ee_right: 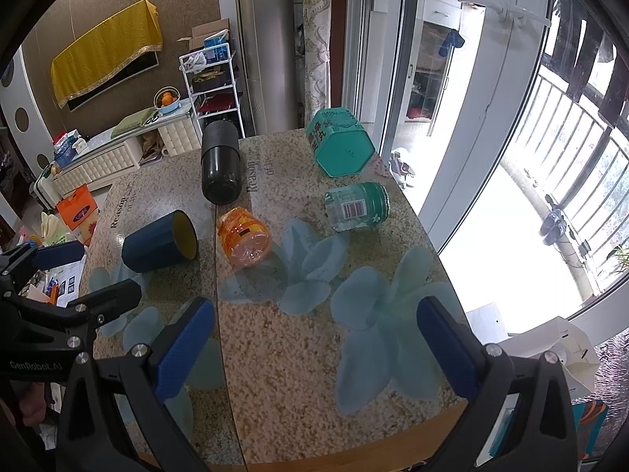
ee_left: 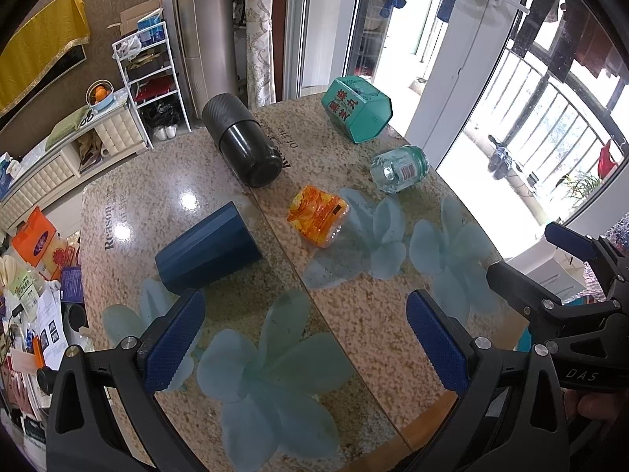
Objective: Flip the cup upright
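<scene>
Jaws wide apart; blue cup (ee_left: 206, 246) lies sideways.

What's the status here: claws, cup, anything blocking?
Both claws open, empty: left claw, right claw. Blue cup on its side, untouched, nearest the left claw. Orange jar lies beside its mouth; approach otherwise open.

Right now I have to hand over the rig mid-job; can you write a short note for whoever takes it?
Left gripper: open, empty, above the near table edge.
Right gripper: open, empty, alongside it.
Dark blue cup lies on its side on the left part of the table, mouth toward the orange jar; nearest the left gripper.
Also toppled: black flask, clear green-lidded jar, green hexagonal tin.
Done: nothing; cup untouched.
Left: grasp the cup and stand it mouth up.
</scene>
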Motion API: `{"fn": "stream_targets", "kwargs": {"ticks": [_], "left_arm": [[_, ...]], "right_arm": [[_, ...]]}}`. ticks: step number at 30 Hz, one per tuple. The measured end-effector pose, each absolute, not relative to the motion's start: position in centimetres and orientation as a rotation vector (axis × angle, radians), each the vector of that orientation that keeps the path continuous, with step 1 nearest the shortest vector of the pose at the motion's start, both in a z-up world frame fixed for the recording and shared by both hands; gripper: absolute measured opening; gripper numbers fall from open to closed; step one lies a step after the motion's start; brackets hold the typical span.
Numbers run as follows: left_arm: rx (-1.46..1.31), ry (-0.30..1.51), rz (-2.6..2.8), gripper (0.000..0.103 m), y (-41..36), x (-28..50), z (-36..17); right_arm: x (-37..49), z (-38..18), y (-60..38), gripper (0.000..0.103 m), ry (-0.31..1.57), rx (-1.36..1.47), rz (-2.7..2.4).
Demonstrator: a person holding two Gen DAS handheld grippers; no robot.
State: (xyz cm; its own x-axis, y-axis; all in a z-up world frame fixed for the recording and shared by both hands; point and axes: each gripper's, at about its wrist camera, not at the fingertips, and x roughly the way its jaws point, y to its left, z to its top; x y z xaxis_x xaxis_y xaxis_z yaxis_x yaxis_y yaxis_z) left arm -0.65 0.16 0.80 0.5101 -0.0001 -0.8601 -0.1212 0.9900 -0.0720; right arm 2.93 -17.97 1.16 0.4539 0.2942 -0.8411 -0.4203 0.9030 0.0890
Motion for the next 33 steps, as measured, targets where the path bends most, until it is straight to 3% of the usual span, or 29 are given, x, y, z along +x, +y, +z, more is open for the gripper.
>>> {"fn": "stream_targets", "kwargs": {"ticks": [20,33], "left_arm": [[-0.198,1.084,0.044,0.103,0.4,0.1,-1.4],[-0.327,1.172,0.057,0.103,0.9,1.9,-4.3]], "right_arm": [[3.6,0.9,-18.3,0.103,1.029,-0.12,0.45],[8.7,0.7,-17.0,0.103,1.087,-0.173,0.527]]}}
